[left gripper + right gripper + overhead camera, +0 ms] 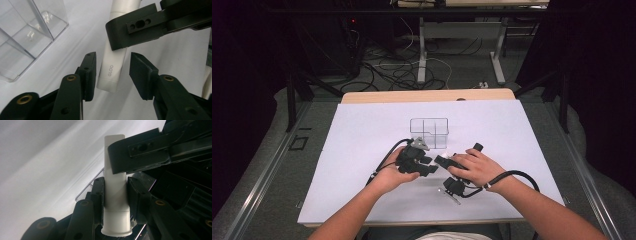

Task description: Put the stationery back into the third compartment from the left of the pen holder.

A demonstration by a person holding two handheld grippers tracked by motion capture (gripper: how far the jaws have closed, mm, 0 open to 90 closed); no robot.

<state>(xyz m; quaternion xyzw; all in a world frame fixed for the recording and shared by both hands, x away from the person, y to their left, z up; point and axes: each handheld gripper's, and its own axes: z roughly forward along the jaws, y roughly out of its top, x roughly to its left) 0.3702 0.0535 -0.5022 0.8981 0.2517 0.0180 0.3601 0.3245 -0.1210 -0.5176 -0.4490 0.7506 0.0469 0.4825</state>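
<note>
The left gripper (112,72) has its jaws partly open, astride the flat crimped end of the white tube (112,65), pads not pressing it. The tube looks light, soft-walled and smooth, so grip the flat tail. The right gripper (115,195) clamps the body near the cap; the long axis runs out between its jaws, tail away

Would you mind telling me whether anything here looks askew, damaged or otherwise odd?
Nothing stands out. The white GLOO tube is clamped in the right gripper, unbent, its flat end between the left gripper's open jaws. The clear divided box stands upright on the white sheet.
</note>
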